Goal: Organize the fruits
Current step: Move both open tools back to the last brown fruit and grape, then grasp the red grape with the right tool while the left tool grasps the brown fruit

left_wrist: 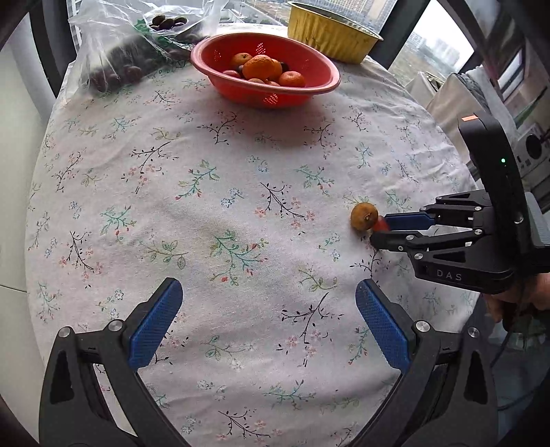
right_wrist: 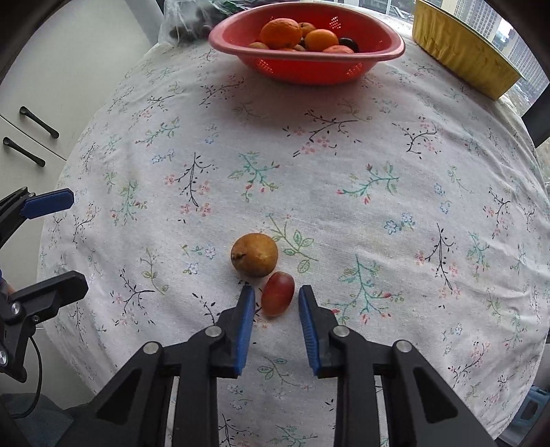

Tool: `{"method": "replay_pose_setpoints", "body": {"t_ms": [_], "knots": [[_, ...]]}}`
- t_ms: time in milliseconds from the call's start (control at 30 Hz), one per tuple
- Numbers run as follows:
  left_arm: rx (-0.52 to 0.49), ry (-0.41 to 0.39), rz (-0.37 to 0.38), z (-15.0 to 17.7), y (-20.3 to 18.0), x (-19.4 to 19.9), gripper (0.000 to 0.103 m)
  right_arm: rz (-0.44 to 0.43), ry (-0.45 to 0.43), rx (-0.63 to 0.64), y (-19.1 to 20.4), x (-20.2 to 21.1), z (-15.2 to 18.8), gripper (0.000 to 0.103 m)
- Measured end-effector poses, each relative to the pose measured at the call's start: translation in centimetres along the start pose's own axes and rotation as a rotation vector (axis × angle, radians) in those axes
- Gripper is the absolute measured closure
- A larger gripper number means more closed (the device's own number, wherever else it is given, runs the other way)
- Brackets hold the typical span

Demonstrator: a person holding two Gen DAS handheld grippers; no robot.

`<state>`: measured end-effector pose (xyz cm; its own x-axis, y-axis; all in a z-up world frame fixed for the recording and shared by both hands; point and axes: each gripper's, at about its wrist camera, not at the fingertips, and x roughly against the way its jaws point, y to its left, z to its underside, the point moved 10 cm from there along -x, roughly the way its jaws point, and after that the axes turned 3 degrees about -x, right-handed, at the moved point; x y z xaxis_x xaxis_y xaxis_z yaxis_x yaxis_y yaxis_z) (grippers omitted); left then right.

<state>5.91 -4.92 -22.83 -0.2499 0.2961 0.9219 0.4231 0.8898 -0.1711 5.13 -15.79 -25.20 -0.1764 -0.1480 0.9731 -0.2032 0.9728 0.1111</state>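
red grape-like fruit (right_wrist: 277, 298) lies on the tabletop (right_wrist: 343, 192) between the tips of the right gripper (right_wrist: 276, 301), fingers (right_wrist: 244, 316) apart on either side of it, small gaps showing, not clamped. a brownish-yellow round fruit (right_wrist: 254, 254) sits just beyond it, touching or nearly touching, off the left fingertip. right gripper comes in low, nearly level with the cloth; from the left wrist view it reaches in from the right edge with its tips at the brownish fruit (left_wrist: 364, 216). left gripper (left_wrist: 270, 321) hovers over the near side of the tabletop, fingers (left_wrist: 156, 326) wide apart, holding nothing. red colander bowl (right_wrist: 306, 56) with oranges (right_wrist: 280, 32) sits at the far side, well apart from the two loose fruits, bare floral cloth between. yellow foil pan (right_wrist: 464, 55) at far right edge, plastic bag of dark fruit (left_wrist: 127, 58) at far left.
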Motion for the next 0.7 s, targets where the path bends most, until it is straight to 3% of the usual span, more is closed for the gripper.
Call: {"method": "replay_pose_setpoints", "body": {"t_ms": [133,700], "knots": [[-0.012,0.001,0.002,0.0,-0.3,0.0,0.001,0.020,0.002,0.015,0.3,-0.2,-0.1,0.082],[-0.076,0.039,0.029,-2.0,-3.3,-1.9,0.001,-0.041,-0.023,-0.065,-1.7,2.0,-0.3,0.082]]}}
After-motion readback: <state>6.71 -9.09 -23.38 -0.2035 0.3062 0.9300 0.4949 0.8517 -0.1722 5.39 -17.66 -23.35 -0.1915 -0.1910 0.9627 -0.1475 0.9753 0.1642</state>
